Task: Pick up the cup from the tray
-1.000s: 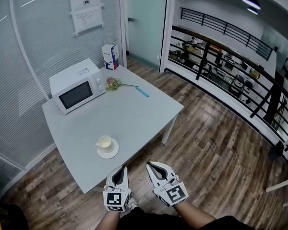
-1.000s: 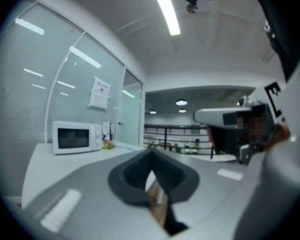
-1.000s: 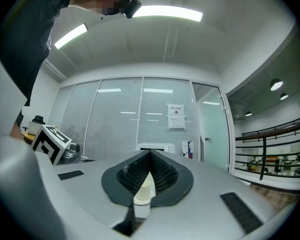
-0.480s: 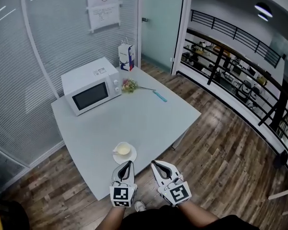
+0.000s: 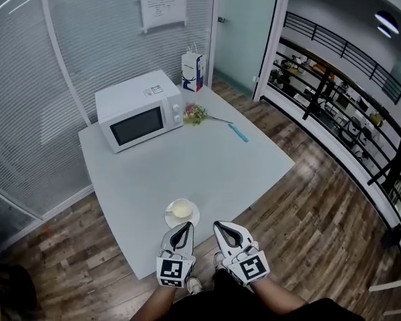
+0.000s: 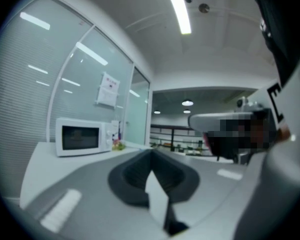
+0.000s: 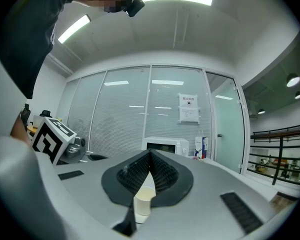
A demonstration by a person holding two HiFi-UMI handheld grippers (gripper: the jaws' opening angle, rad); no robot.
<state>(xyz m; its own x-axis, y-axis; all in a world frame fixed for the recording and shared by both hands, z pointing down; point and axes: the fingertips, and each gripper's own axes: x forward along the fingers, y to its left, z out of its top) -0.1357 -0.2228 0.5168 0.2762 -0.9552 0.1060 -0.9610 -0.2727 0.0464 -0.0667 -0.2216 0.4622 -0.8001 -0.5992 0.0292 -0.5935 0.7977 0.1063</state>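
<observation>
A cream cup stands on a white saucer near the front edge of the grey table. My left gripper is shut and empty, its tip just short of the saucer's near rim. To its right, my right gripper is also shut and empty, over the table's edge. In the right gripper view the cup shows low through the gap under the closed jaws of that gripper. The left gripper view shows its gripper with its jaws together; the cup is hidden there.
A white microwave stands at the table's back left, with a paper bag, a small flower bunch and a blue pen-like thing behind. Glass walls lie to the left and a black railing to the right over wooden floor.
The table and cup have come closer to both grippers, from well ahead to right at the left gripper's tip. Both grippers stay shut and side by side.
</observation>
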